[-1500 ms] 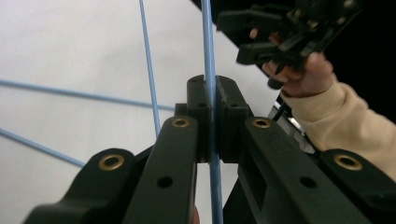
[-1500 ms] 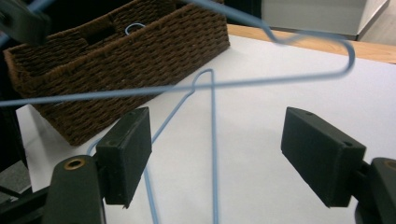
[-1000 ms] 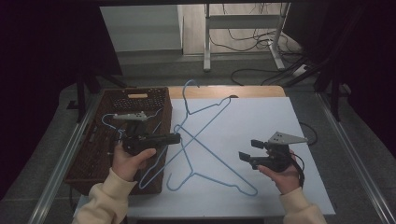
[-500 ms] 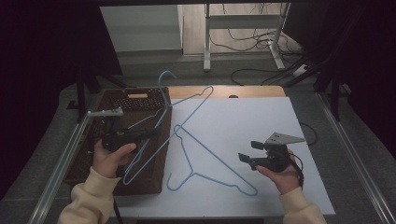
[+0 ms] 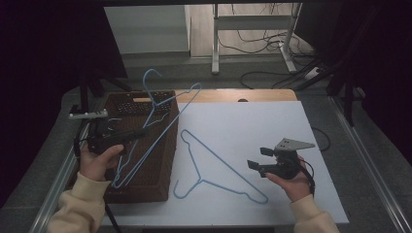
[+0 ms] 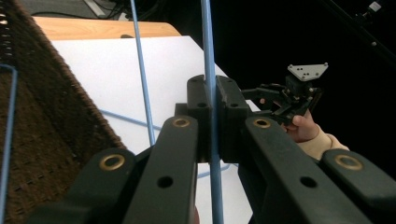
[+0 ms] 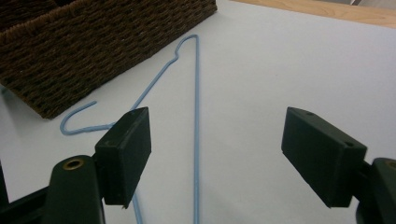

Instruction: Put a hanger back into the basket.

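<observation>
My left gripper is shut on a blue wire hanger and holds it tilted above the brown wicker basket at the table's left. In the left gripper view its wire runs up between the closed jaws of that gripper. A second blue hanger lies flat on the white tabletop, its hook toward the basket. My right gripper hovers open to its right, nothing in it. In the right gripper view this flat hanger lies ahead of that gripper, between the spread jaws.
The basket holds more blue wire inside. A white board covers the table, with a wooden strip at the back. Metal rails run along both sides. Cables and a stand's legs sit on the floor beyond.
My left gripper has carried its hanger leftward from over the white board to above the basket. The right gripper and the flat hanger have stayed put.
</observation>
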Demonstrator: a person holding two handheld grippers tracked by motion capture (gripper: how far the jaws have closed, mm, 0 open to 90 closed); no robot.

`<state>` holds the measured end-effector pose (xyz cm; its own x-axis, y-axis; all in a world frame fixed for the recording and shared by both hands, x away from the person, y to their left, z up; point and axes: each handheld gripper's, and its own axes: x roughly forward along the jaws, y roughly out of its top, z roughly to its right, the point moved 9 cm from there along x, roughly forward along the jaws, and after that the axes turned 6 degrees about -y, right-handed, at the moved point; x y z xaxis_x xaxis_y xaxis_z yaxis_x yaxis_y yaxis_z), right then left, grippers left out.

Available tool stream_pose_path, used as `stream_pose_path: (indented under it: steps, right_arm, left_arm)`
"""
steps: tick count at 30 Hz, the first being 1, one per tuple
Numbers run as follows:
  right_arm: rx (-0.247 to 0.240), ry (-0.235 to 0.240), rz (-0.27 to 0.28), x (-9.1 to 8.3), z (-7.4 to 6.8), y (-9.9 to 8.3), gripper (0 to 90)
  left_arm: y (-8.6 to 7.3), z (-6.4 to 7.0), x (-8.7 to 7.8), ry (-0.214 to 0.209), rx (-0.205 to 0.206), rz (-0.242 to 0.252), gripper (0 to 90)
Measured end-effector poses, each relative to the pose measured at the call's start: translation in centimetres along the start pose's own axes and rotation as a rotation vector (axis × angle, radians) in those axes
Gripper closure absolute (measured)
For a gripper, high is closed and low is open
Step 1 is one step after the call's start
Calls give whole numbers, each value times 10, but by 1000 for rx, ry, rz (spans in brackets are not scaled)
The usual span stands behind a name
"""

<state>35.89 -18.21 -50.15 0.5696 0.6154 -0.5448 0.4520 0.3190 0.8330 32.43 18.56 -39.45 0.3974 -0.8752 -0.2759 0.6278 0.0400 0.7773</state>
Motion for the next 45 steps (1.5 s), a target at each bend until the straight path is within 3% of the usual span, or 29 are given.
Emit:
stream_pose_path:
  steps: [20,27,39,45]
  right_arm:
    - [5,-18,4,-1,4,-1,243]
    - [9,-34,19,-3,7,1,248]
    - [10,-33,14,-3,6,1,248]
    - [4,-32,13,-2,5,1,248]
  left_arm:
    - [-2,-28,-24,45,-24,32,861]
    - [-4,-41,-31,51,-53,41,861]
    - [-11,-64,-42,110,-76,42,861]
    - [-18,-75,-40,126,-95,24,861]
